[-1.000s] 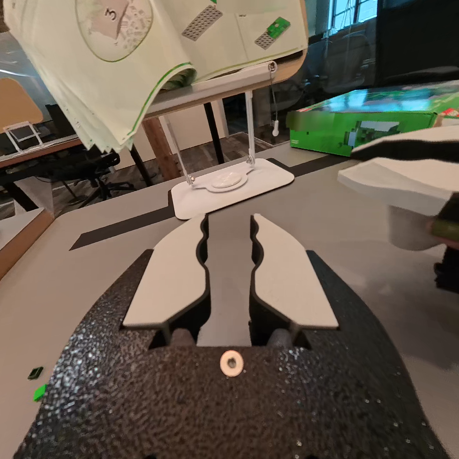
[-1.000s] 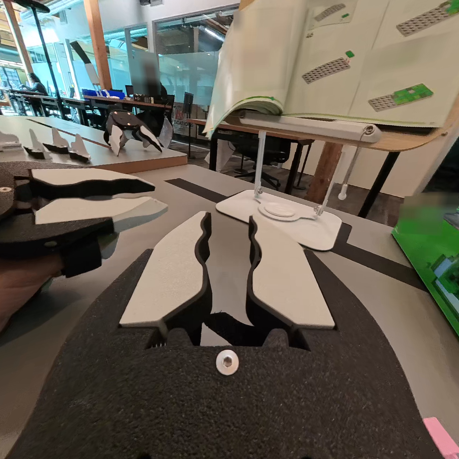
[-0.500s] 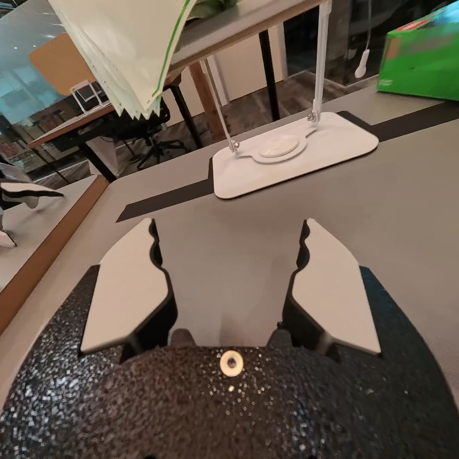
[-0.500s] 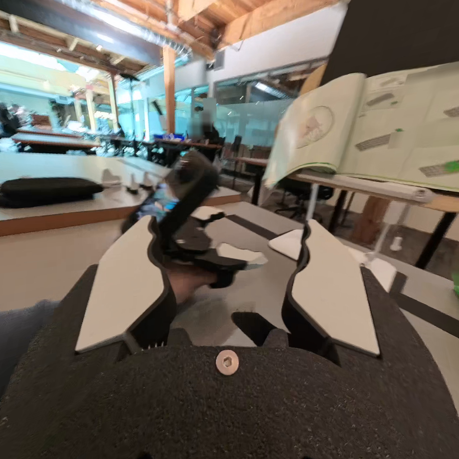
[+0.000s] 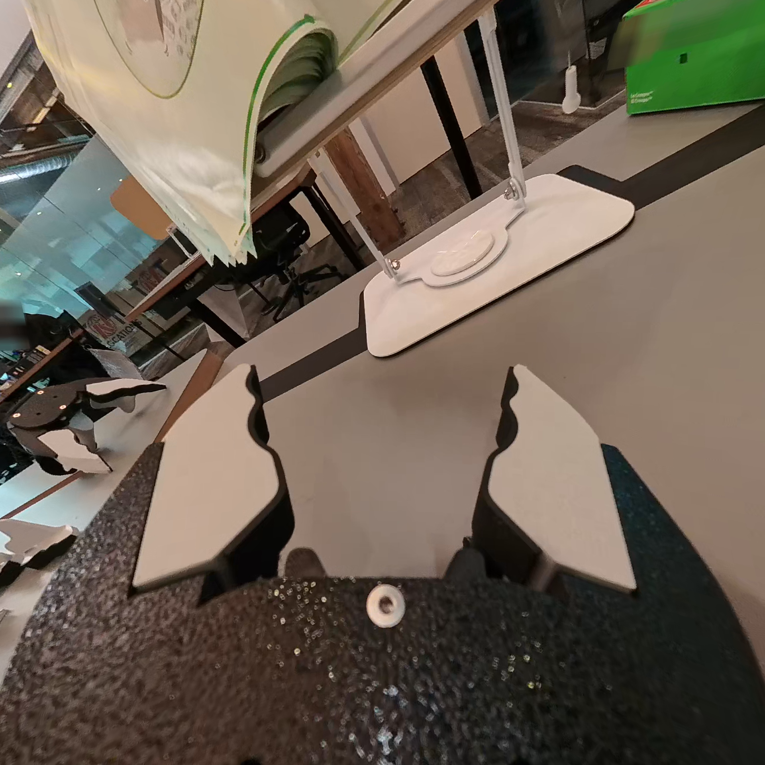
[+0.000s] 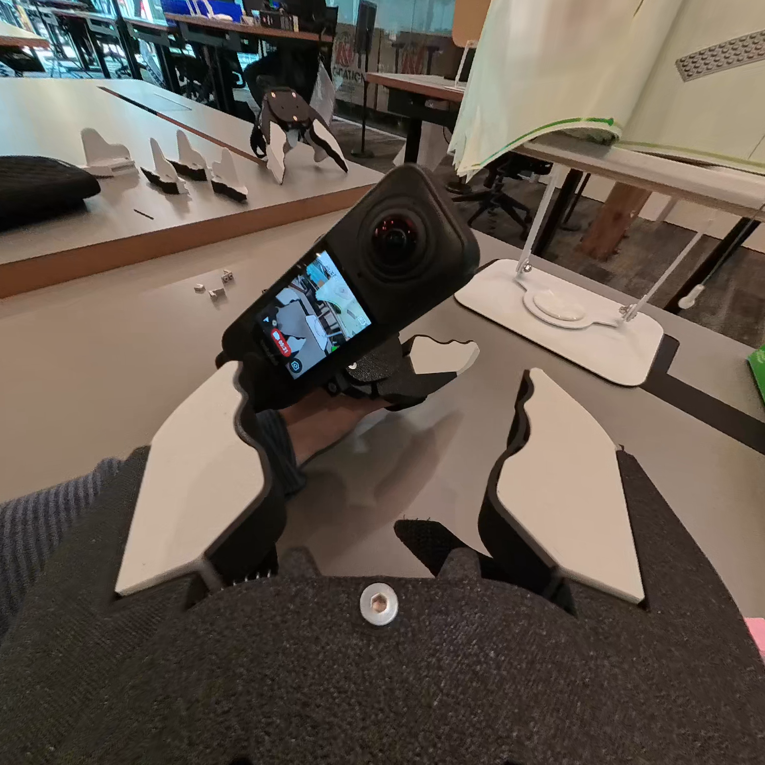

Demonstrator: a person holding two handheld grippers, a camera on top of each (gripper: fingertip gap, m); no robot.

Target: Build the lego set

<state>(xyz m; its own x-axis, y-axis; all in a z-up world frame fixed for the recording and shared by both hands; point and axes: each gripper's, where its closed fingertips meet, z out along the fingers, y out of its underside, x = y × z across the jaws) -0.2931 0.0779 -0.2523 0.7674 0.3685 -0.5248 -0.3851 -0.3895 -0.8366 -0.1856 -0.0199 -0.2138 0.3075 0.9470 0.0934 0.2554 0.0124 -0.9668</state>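
Left gripper jaws wide, nothing between, only bare grey tabletop under the gap. Right gripper jaws wide too, gripping nothing; seen through the gap: a hand with dark ribbed cuff, holding the other gripper with its black camera tilted, lens and lit screen facing this view. One white fingertip of that far gripper poking out right of the camera.

Lego set: three small grey pieces loose on tabletop, far left of the camera, close together. Green box at far right edge of tabletop, partly cut off by the frame. Open instruction booklet up on a white stand, stand base flat on tabletop, far, slightly right of both grippers, on the black strip crossing the tabletop. Booklet pages hanging over the stand's left side.

Beyond, to the left: second table with a spare gripper propped upright and a row of loose white finger parts. Office chairs and desks behind, blurry.
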